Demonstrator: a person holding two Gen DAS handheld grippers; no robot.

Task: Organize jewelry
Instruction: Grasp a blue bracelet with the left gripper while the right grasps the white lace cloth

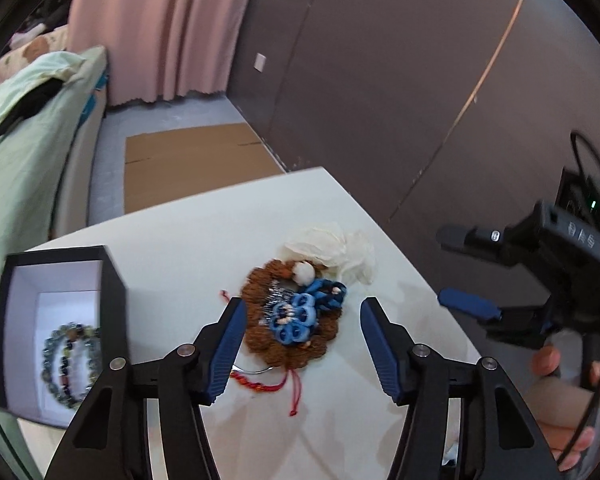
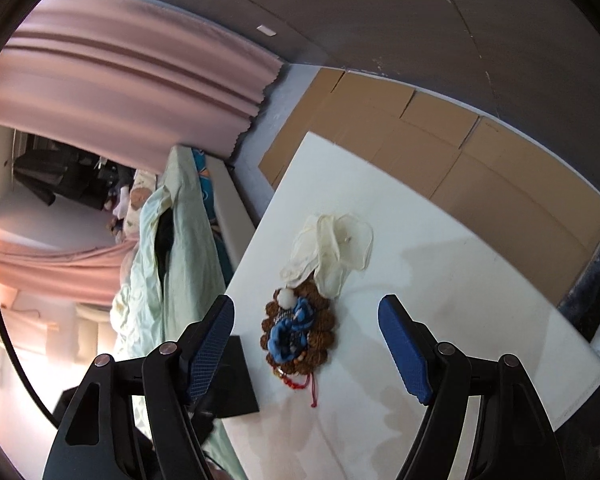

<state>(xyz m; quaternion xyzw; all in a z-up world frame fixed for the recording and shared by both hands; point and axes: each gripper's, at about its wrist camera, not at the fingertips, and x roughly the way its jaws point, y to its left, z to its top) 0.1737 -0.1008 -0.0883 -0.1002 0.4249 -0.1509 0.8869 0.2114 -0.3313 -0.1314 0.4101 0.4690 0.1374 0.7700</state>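
Note:
A pile of jewelry lies on the white table (image 1: 180, 232): a brown beaded bracelet (image 1: 260, 340) ringed around a blue flower hairpiece (image 1: 296, 316), with a red cord (image 1: 292, 392) and a cream fabric flower (image 1: 332, 248) behind. My left gripper (image 1: 302, 340) is open, its jaws either side of the pile just above it. A black box (image 1: 112, 280) with a white lining holds beaded bracelets (image 1: 68, 360) at the left. My right gripper (image 2: 306, 348) is open above the same pile (image 2: 296, 332); it also shows in the left wrist view (image 1: 468, 304).
A bed with pale green bedding (image 1: 24, 152) runs along the table's left side. Flat cardboard (image 1: 188, 164) lies on the floor beyond the table. A grey wall (image 1: 400, 80) stands behind and a pink curtain (image 1: 160, 28) hangs at the back.

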